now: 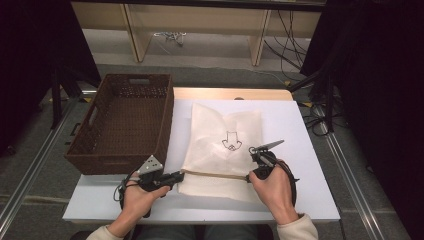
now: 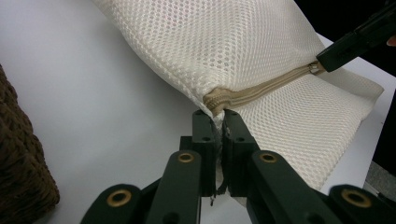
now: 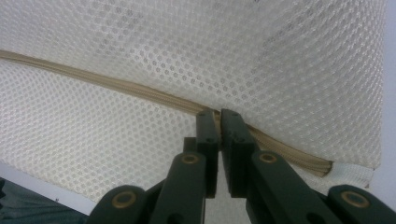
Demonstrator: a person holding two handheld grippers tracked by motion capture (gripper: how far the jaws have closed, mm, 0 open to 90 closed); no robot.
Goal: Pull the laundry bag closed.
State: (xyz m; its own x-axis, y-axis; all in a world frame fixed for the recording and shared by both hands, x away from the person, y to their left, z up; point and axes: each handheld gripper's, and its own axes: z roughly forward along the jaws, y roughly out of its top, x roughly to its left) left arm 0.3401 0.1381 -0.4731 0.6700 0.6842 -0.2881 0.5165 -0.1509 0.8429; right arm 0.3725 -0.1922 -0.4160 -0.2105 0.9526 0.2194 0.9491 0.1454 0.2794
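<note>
A cream mesh bag with a small black drawing lies flat on the white table. A tan zipper runs along its near side. My left gripper is shut on the bag's corner at the zipper's left end, with mesh pinched between the jaws. My right gripper is shut on the zipper near its right end, its jaws closed over the tan tape. In the left gripper view, the right gripper tip meets a small metal piece on the zipper.
A dark brown wicker basket stands on the table's left side, close to my left gripper; its wall is at the left edge of the left gripper view. Wooden shelving and cables lie beyond the far table edge.
</note>
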